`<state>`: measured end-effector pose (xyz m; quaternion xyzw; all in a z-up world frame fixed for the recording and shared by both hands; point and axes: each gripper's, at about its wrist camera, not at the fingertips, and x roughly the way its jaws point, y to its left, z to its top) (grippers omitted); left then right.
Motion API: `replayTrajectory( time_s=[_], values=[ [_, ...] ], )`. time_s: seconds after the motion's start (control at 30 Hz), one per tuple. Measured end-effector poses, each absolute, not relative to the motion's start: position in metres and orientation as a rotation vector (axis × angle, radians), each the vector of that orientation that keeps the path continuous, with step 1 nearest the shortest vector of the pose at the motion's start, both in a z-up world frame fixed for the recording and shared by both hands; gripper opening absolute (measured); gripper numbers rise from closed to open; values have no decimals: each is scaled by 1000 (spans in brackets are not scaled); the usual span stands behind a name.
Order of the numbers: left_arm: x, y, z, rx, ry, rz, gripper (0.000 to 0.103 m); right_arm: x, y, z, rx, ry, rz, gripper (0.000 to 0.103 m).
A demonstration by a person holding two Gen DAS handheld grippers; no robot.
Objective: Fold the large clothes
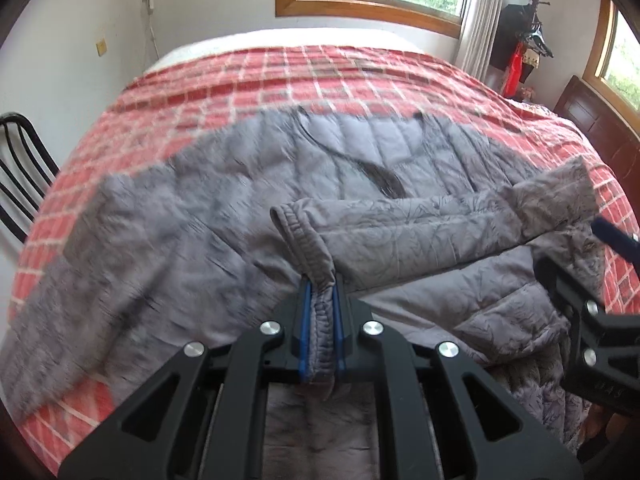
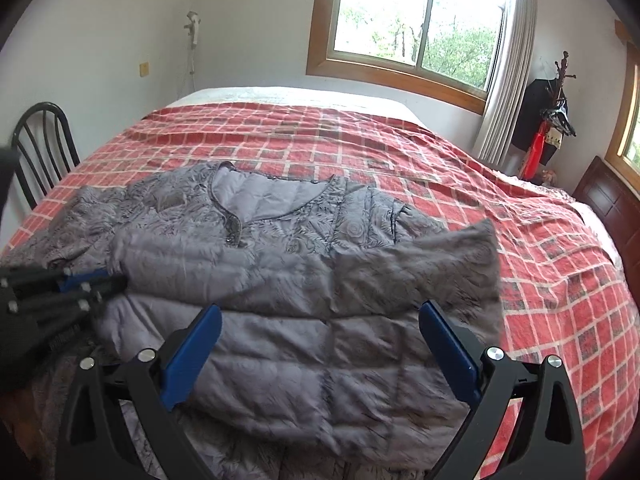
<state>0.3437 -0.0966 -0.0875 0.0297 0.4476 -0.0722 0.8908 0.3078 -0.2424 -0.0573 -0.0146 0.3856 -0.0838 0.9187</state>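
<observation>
A grey quilted jacket point(image 1: 224, 216) point(image 2: 280, 264) lies spread on the bed, collar towards the window. Its right sleeve point(image 1: 420, 236) is drawn across the jacket's front. My left gripper point(image 1: 321, 300) is shut on that sleeve's cuff point(image 1: 308, 240), which bunches between the blue pads. In the right wrist view the left gripper point(image 2: 100, 282) shows at the left edge, over the jacket. My right gripper point(image 2: 320, 344) hangs open above the jacket's lower part, its blue pads point(image 2: 192, 356) wide apart with nothing between them. It also shows at the right edge of the left wrist view point(image 1: 612, 240).
The bed carries a red checked cover point(image 2: 520, 248) point(image 1: 240, 92). A black chair point(image 2: 44, 148) point(image 1: 20, 168) stands at the bed's left side. A dark wooden headboard point(image 2: 616, 208) is at the right, a coat stand point(image 2: 556, 120) in the corner, windows behind.
</observation>
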Motion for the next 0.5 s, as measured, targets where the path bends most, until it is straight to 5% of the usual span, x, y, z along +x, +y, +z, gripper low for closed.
replayTrajectory(
  time_s=[0.5],
  values=[
    [382, 25, -70, -11, 932, 43, 8, 289, -226, -64, -45, 800, -100, 99]
  ],
)
